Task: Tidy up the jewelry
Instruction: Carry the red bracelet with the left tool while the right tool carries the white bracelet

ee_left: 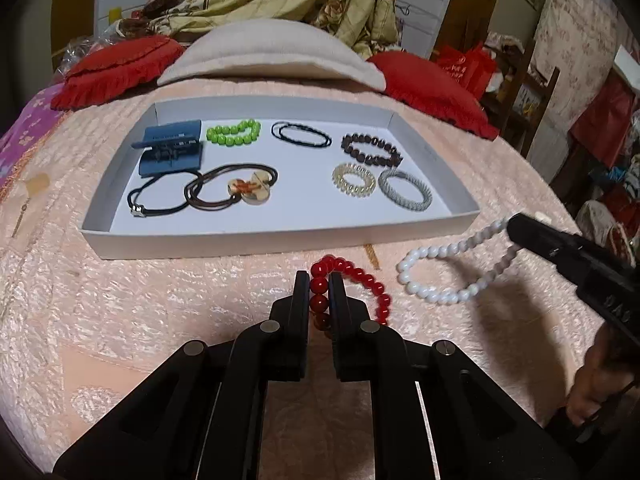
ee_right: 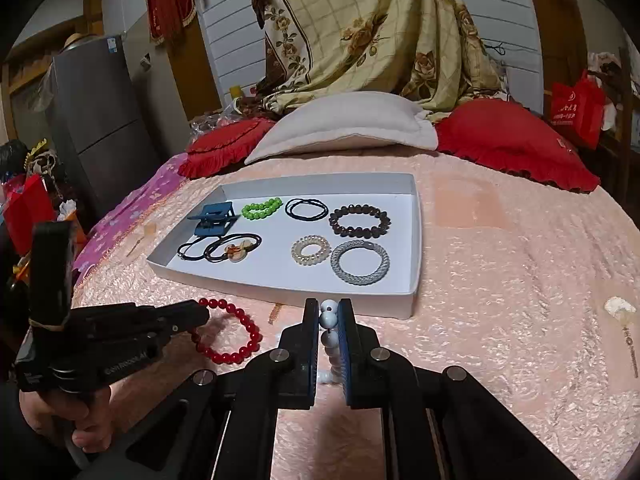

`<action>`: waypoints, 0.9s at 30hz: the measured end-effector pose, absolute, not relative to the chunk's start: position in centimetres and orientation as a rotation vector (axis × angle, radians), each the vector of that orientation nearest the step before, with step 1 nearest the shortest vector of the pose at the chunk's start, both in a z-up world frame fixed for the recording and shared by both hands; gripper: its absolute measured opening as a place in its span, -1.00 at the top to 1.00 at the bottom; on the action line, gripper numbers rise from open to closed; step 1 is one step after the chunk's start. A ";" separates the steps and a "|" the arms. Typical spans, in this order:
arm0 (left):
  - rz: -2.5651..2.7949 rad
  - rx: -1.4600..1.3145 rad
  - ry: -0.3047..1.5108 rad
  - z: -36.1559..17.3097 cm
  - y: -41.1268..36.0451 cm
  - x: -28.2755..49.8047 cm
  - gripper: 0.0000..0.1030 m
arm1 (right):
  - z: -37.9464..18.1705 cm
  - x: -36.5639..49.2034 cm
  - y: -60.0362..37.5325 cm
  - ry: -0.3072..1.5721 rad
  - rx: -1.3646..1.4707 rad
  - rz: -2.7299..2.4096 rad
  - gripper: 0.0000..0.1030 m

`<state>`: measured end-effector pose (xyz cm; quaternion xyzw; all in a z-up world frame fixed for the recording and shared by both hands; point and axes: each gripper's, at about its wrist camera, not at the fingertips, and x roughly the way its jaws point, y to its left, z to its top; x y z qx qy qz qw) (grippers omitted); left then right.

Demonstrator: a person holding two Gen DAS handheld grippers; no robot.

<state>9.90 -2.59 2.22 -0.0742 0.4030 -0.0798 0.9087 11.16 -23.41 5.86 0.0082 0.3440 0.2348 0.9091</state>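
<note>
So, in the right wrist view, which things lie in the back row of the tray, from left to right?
Blue clip → green bracelet → black cords → dark bracelet.

Bare white floor at tray [ee_left: 248, 236] centre, jewelry crowding both sides.
</note>
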 end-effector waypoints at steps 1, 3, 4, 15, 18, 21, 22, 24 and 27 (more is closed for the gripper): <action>-0.169 -0.157 0.822 2.5 -2.5 9.7 0.85 | 5.9 11.1 -23.2 0.709 0.016 0.484 0.84; -0.169 -0.159 0.812 2.8 -2.2 9.5 0.85 | 5.9 11.2 -22.9 0.711 0.012 0.486 0.84; -0.165 -0.162 0.811 2.9 -2.0 9.4 0.85 | 5.9 11.1 -22.7 0.715 0.012 0.489 0.84; -0.129 -0.159 0.799 3.2 -0.9 8.9 0.85 | 4.2 11.0 -20.4 0.783 -0.045 0.457 0.84; -0.128 -0.154 0.801 3.1 -1.0 8.9 0.85 | 4.0 11.0 -20.2 0.786 -0.061 0.451 0.84; -0.127 -0.149 0.804 2.9 -1.2 9.0 0.85 | 3.9 11.1 -20.2 0.792 -0.066 0.440 0.84; -0.127 -0.145 0.803 2.9 -1.3 9.0 0.85 | 3.9 11.1 -20.3 0.792 -0.065 0.441 0.84; -0.128 -0.142 0.805 2.8 -1.4 9.1 0.85 | 3.9 11.1 -20.3 0.790 -0.068 0.441 0.84; -0.127 -0.137 0.809 2.7 -1.7 9.2 0.85 | 3.9 11.1 -20.3 0.791 -0.071 0.441 0.84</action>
